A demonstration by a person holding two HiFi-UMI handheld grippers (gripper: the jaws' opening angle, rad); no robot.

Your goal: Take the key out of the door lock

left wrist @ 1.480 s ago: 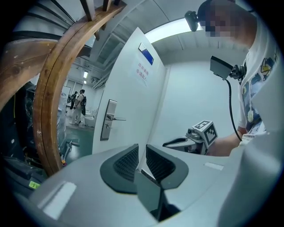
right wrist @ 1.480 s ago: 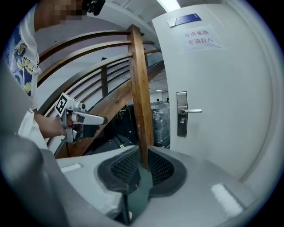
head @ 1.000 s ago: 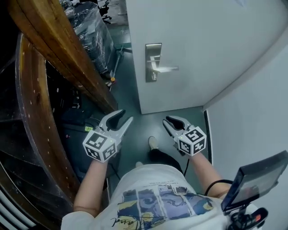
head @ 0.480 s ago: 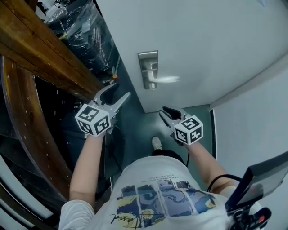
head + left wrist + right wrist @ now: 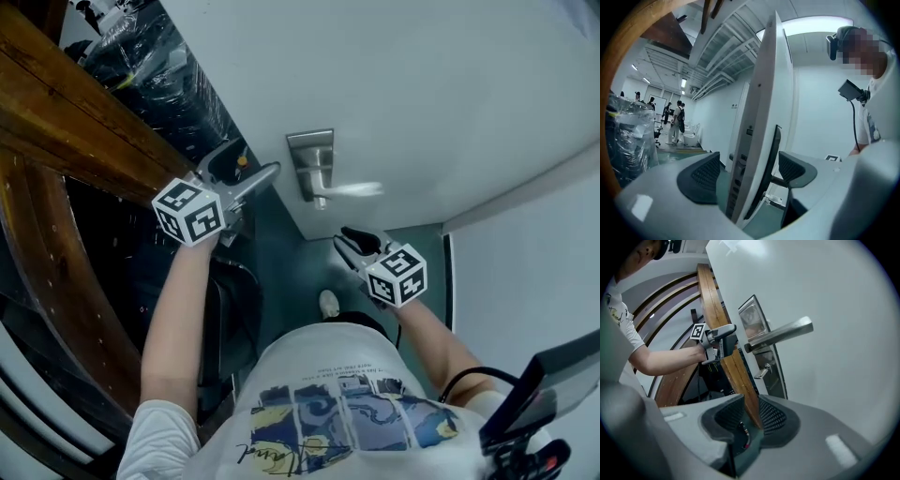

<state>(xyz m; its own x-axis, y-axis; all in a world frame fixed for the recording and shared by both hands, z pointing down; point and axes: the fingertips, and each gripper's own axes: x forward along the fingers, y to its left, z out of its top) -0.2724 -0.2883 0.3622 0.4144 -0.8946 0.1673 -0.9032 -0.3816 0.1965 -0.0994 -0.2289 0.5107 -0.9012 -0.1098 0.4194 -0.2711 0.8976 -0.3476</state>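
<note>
Both grippers just opening: left gripper [image 5: 749, 171] fingers [image 5: 702, 176] straddle door edge [image 5: 758, 103], right gripper [image 5: 750, 420] fingers [image 5: 774, 418] empty.

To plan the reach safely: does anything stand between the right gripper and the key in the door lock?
Nothing visible does. The right gripper, jaws just opened further and empty, faces the key under the lever handle across open air.

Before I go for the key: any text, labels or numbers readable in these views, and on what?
Nothing reads clearly.
Shirt: a cursive line under the print, too blurred to read.
Wall sign, left gripper view: too small to read.
Marker cubes: square patterns only, no words.
Lock plate: no marking visible.
</note>
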